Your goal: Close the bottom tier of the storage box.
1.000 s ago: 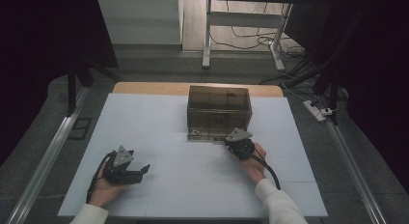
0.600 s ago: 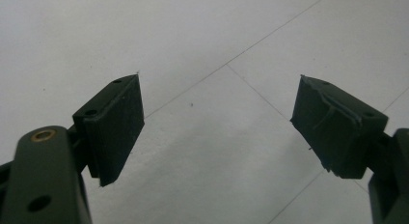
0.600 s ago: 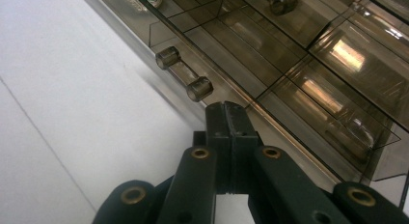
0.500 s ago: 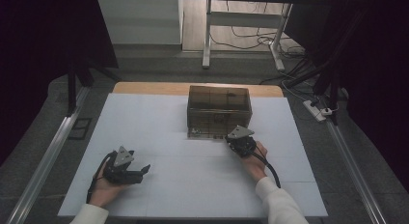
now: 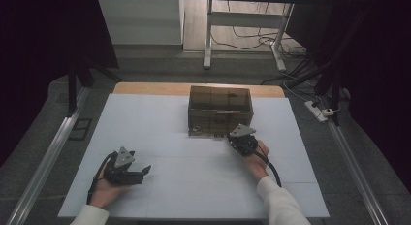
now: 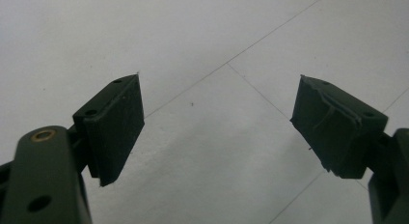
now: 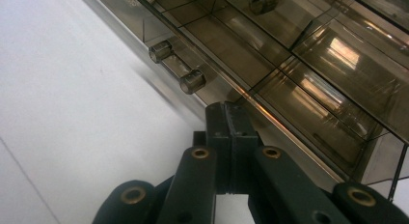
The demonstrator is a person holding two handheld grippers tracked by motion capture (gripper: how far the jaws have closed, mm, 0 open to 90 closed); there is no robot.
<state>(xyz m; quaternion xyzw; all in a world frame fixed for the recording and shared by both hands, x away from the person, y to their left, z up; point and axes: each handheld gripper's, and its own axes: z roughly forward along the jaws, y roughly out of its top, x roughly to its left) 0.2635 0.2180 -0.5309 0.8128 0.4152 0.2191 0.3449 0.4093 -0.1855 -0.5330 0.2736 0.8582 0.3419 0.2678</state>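
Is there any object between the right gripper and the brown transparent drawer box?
Nothing visible stands between them. The right gripper, with its jaws shut, is right at the front of the drawer box, beside two small round knobs. Whether the tips already touch the box cannot be told.

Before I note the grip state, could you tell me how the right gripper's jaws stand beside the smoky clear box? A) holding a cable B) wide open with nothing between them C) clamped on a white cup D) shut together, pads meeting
D: in the right gripper view the two black pads of the right gripper meet with no gap, right at the lower edge of the box, and nothing shows between them.
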